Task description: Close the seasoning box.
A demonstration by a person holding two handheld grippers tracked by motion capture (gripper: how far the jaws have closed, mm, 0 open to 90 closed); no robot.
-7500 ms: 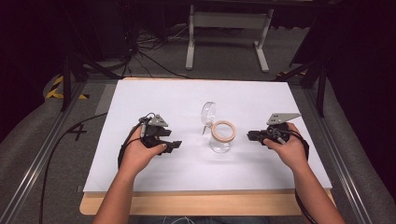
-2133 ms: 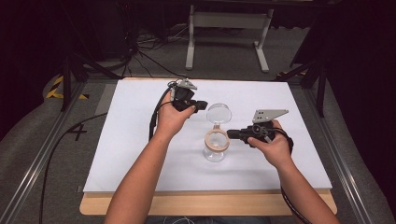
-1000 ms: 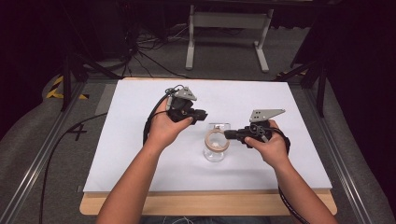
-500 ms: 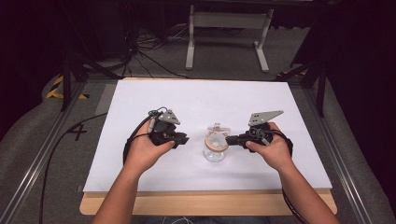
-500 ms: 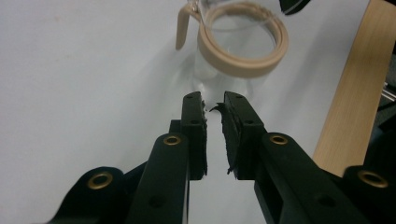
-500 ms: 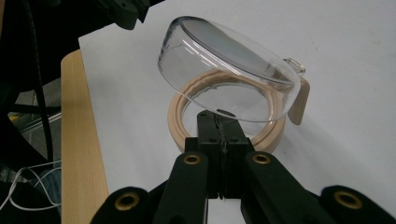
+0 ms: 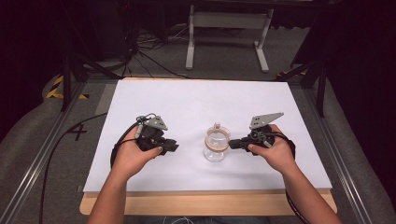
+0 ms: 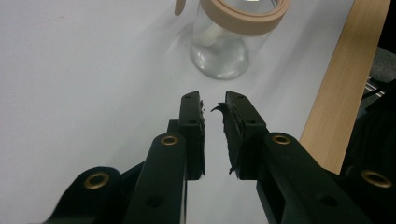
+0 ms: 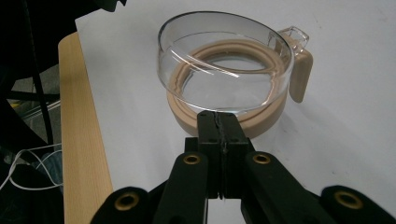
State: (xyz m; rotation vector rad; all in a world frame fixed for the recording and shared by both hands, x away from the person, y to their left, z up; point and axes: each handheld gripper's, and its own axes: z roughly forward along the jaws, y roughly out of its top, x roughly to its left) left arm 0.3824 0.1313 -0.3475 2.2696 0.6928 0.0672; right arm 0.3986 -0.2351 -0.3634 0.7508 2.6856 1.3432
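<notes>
A small clear glass jar [image 7: 215, 152] with a tan rubber ring [image 9: 263, 118] stands on the white sheet [image 7: 196, 102], front middle. Its clear lid [image 9: 224, 60] lies over the mouth, tilted, hinged on a tan tab [image 9: 299, 81]. My right gripper [image 7: 232, 143] comes in from the jar's right; in the right gripper view its jaws [image 9: 218, 122] are shut, with the tips against the edge of the lid and ring. My left gripper [image 7: 173, 147] hovers left of the jar, apart from it. Its jaws [image 8: 213, 100] stand slightly open, nothing between them, pointing at the jar [image 8: 219, 56].
The table's wooden front edge [image 7: 210, 205] runs just below the sheet. A metal stand [image 7: 229, 21] and loose cables [image 7: 154, 51] lie on the floor beyond the table. Rails [image 7: 32, 163] flank both sides.
My left gripper pulled back from the jar's far side to its left front. The lid, standing open earlier, has come down over the mouth. The right gripper stayed at the jar's right.
</notes>
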